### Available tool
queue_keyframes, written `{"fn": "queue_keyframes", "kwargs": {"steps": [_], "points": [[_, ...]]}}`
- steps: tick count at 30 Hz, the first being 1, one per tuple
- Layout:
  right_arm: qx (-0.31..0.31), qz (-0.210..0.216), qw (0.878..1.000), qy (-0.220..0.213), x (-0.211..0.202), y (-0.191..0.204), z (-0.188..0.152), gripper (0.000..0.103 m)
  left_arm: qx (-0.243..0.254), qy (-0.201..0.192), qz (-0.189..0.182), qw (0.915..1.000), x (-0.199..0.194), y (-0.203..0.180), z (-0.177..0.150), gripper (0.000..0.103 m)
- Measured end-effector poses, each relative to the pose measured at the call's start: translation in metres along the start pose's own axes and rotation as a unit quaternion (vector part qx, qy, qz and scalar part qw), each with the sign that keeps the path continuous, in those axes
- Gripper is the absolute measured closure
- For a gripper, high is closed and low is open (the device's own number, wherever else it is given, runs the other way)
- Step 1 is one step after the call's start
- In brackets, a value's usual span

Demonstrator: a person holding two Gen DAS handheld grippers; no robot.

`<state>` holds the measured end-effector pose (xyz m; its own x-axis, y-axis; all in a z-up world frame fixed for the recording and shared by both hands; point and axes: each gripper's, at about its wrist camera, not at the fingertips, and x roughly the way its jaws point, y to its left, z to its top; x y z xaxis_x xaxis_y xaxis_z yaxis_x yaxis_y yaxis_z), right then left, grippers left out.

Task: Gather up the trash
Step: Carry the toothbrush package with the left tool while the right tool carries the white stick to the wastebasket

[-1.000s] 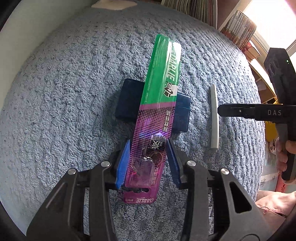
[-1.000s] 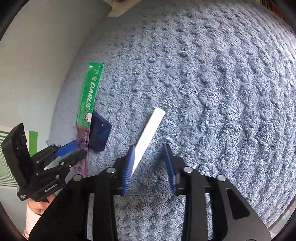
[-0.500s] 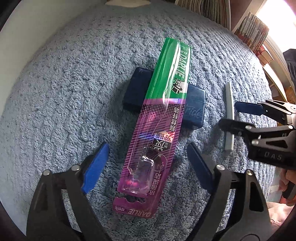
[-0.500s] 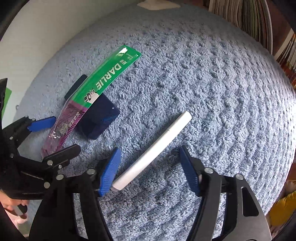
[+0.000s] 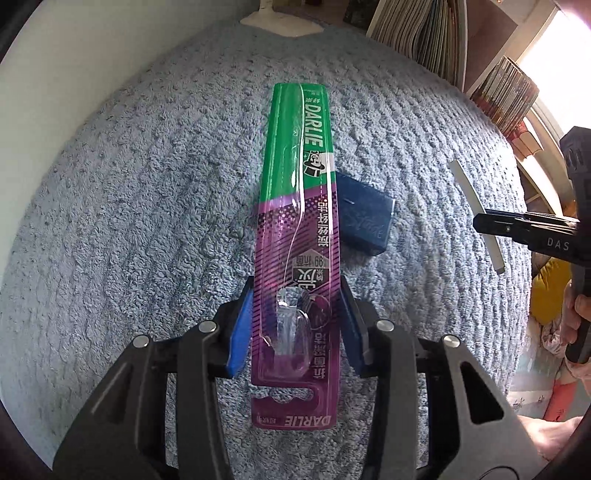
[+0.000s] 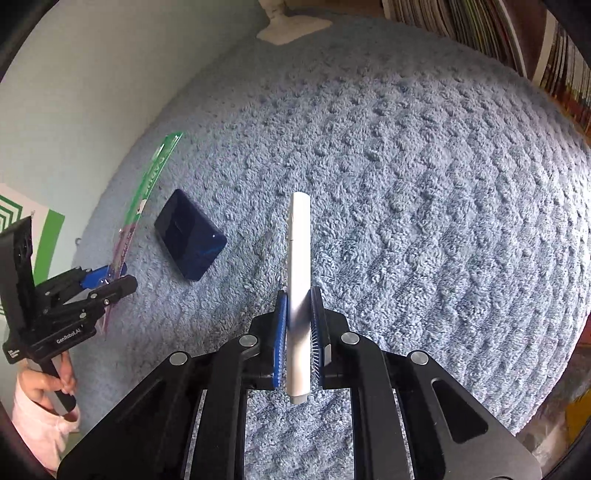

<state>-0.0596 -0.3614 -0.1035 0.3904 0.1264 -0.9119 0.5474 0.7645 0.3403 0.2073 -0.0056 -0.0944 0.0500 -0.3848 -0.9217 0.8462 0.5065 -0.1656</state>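
1. My left gripper (image 5: 295, 325), at the lower centre of the left wrist view, is closing on the toothbrush package (image 5: 297, 236); both blue pads sit against the edges of its purple end, and the green end stands clear of the blue rug (image 5: 147, 184).
2. My right gripper (image 6: 298, 332), at the lower centre of the right wrist view, is pressed together on the white pen (image 6: 298, 280), which juts up the frame from between the pads, its lower tip showing below them.
3. The dark blue box (image 5: 365, 221) lies on the rug; in the left wrist view the package hides its left part, and the print on its lid is too faint to read.
4. In the right wrist view the package appears edge-on at the left, so its printing cannot be made out.
5. Shelved books (image 5: 417, 40) are cut off at the upper right frame edge; a white object (image 6: 291, 22) at the top centre is only partly in view.
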Motion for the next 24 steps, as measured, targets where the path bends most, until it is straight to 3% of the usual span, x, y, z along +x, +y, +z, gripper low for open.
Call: {"fn": "queue_keyframes", "kwargs": {"steps": [6,11,24], "points": [[0.002,0.009,1.000,-0.021,-0.045,-0.044,-0.007,0.090,0.023,-0.011,0.013,0.9996,-0.017,-0.043,0.012,0.064],[0.016,0.012,0.999,-0.044,-0.077,-0.052,-0.015,0.090,0.051,-0.019,0.023,0.9983,-0.019,-0.091,0.026,0.064],[0.093,-0.001,0.992,-0.090,-0.150,-0.186,-0.081,0.090,0.151,-0.026,-0.016,0.9880,0.000,-0.275,0.043,0.064]]}}
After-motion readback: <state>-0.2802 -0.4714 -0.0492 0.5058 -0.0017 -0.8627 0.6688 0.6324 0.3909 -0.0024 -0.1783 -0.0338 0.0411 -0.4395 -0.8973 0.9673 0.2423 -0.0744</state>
